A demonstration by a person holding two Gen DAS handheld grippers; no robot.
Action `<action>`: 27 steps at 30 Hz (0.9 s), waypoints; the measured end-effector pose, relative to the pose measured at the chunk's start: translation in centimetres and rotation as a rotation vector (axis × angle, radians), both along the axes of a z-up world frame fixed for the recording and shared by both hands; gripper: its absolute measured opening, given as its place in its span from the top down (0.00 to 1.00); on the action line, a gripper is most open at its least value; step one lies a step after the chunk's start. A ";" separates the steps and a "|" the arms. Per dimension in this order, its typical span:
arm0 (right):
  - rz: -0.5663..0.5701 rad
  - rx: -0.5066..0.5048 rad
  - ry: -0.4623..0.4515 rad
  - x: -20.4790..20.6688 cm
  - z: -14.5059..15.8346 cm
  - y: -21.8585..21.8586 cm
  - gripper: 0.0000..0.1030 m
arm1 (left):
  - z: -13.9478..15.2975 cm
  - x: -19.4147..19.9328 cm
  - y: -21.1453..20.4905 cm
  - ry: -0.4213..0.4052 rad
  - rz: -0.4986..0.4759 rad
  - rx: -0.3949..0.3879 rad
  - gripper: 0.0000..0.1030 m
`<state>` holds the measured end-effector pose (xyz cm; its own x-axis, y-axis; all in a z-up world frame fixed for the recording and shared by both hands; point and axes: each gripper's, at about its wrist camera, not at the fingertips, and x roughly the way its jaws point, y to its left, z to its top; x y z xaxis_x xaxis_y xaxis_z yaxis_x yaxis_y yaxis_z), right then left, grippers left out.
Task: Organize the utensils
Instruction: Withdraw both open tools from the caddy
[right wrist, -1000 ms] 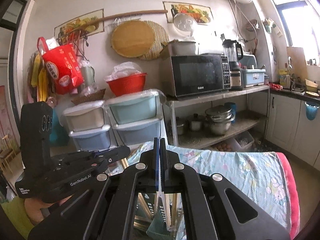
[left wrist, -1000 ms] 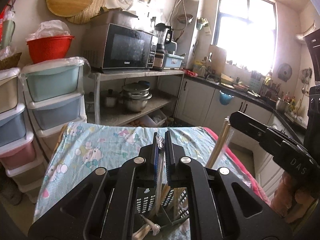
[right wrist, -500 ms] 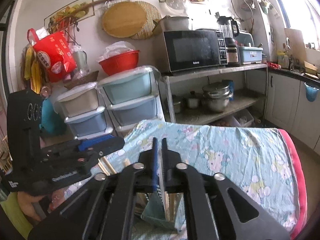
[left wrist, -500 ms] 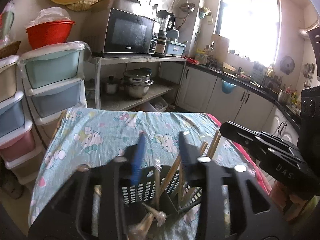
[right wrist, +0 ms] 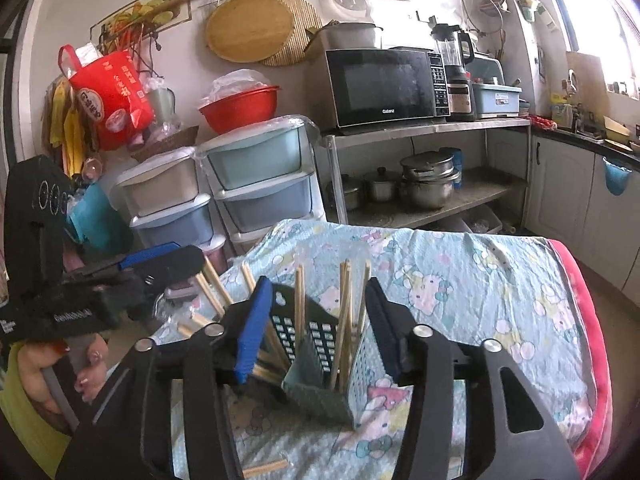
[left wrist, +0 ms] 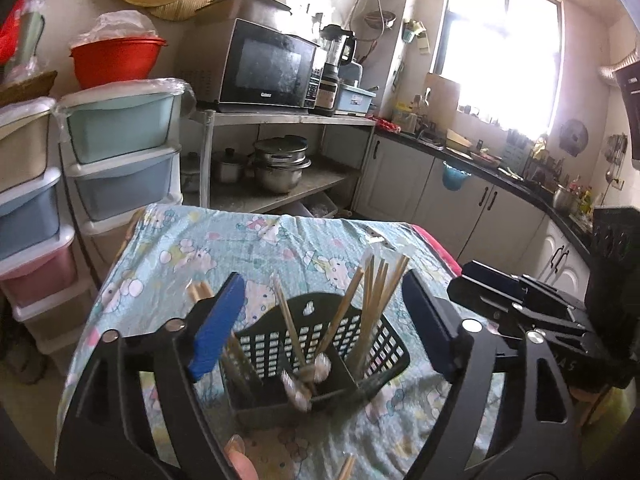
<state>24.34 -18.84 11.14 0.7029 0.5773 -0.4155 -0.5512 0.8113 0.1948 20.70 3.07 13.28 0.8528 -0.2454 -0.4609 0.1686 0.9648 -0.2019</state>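
A dark green slotted utensil basket (left wrist: 384, 344) stands on the table, holding several wooden chopsticks (left wrist: 376, 292) and a spoon (left wrist: 316, 368) that looks blurred. My left gripper (left wrist: 324, 320) is open and empty, its jaws wide on either side above the basket. In the right wrist view the basket (right wrist: 320, 364) stands between the jaws of my right gripper (right wrist: 316, 328), which is open and empty, with chopsticks (right wrist: 348, 308) upright inside. Each gripper shows in the other's view: the right (left wrist: 520, 304), the left (right wrist: 132, 276).
The table wears a light blue cartoon cloth (right wrist: 460, 272) with a red edge on the right. Loose chopsticks lie on the cloth (right wrist: 264, 468) and by the left edge (right wrist: 212, 284). Plastic drawer stacks (left wrist: 124, 152) and a metal shelf with a microwave (left wrist: 268, 68) stand behind.
Both grippers were shut on utensils over the basket; the left opened first, then the right. Both now stand wide open and the utensils sit in the basket.
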 end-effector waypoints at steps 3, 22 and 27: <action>0.009 -0.008 0.006 -1.1 -0.6 -0.2 0.49 | -0.2 -1.2 0.2 -0.004 -0.001 -0.007 0.21; 0.008 -0.078 0.035 -6.7 -4.4 -1.1 0.25 | -4.9 -6.9 -0.2 0.085 0.020 -0.019 0.11; 0.006 -0.091 0.049 -8.0 -5.5 -1.5 0.22 | -6.2 -7.8 -0.3 0.108 0.035 -0.011 0.11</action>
<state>16.37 -20.33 5.63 0.6770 0.5399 -0.5002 -0.5480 0.8234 0.1472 12.92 2.76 7.06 0.8064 -0.2218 -0.5482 0.1113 0.9673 -0.2278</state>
